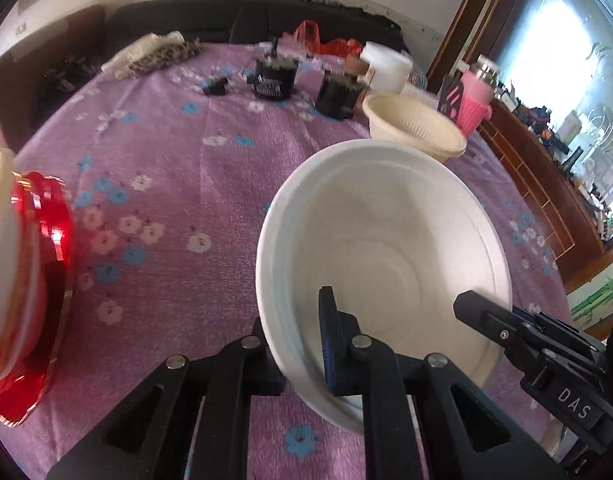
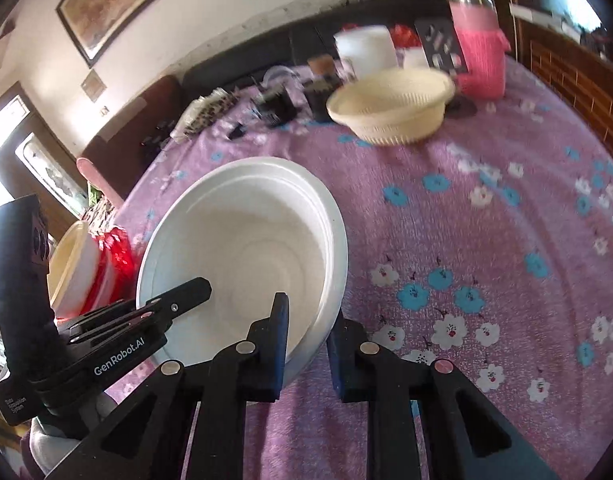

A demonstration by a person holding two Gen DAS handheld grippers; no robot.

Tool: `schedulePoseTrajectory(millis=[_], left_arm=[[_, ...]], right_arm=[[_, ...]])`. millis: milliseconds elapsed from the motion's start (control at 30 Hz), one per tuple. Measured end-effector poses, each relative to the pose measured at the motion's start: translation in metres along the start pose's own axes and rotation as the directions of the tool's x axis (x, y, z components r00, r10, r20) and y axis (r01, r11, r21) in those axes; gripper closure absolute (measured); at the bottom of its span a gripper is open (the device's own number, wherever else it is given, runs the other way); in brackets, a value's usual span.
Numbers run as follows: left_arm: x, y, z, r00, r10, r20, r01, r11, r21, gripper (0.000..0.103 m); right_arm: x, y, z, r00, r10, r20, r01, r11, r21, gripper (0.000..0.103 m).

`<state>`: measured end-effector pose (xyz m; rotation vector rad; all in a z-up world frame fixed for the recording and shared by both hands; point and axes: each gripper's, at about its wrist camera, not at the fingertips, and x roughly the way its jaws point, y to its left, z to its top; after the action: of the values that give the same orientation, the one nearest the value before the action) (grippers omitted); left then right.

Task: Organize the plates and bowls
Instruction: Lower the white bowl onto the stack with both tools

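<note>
A white bowl (image 1: 386,248) is held tilted above the purple flowered tablecloth (image 1: 166,184). My left gripper (image 1: 302,344) is shut on its near left rim, one finger inside and one outside. My right gripper (image 2: 306,340) is shut on the opposite rim of the same white bowl (image 2: 242,248); its fingers (image 1: 482,316) show at the right in the left wrist view. A red plate (image 1: 46,280) carrying a cream bowl (image 1: 2,264) sits at the far left. The red plate (image 2: 114,264) also shows in the right wrist view.
A cream ribbed basket bowl (image 1: 414,128) stands at the back right, also in the right wrist view (image 2: 390,108). Behind it are a pink bottle (image 2: 478,52), a white container (image 2: 366,52), black boxes (image 1: 274,76) and a red bag (image 1: 318,40). A wooden cabinet (image 1: 546,184) runs along the right.
</note>
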<state>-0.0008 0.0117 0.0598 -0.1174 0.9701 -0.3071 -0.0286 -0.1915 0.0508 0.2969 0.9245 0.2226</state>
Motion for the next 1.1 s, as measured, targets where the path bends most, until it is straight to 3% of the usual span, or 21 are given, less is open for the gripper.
schedulePoseTrajectory(millis=[167,300,567,767,900,1100], left_arm=[[-0.048,0.003,-0.002,0.994,0.02,0.103,-0.02,1.0,-0.001,0.09],[-0.091,0.021,-0.002,0.982,0.035,0.184,-0.029,0.999,-0.034,0.089],[-0.154,0.087,-0.006,0.947,0.148,0.285,-0.108,0.983,-0.15,0.088],[-0.173,0.151,-0.006,0.925,0.257,0.279,-0.189,0.95,-0.249,0.088],[-0.167,0.178,-0.003,0.913,0.315,0.259,-0.247,0.933,-0.263,0.088],[-0.146,0.206,0.001,0.918,0.338,0.207,-0.278,0.922,-0.271,0.088]], right_arm=[[-0.03,0.031,0.003,0.997,-0.008,0.074,0.013,0.997,-0.071,0.083],[-0.053,0.066,0.008,0.992,0.031,0.125,-0.016,0.992,-0.121,0.083],[-0.054,0.152,0.016,0.984,0.129,0.122,-0.1,0.97,-0.22,0.083],[-0.015,0.22,0.02,0.984,0.173,0.041,-0.155,0.948,-0.28,0.083],[0.014,0.255,0.016,0.988,0.153,0.003,-0.145,0.939,-0.312,0.083],[0.048,0.276,0.016,0.993,0.11,-0.037,-0.116,0.938,-0.325,0.083]])
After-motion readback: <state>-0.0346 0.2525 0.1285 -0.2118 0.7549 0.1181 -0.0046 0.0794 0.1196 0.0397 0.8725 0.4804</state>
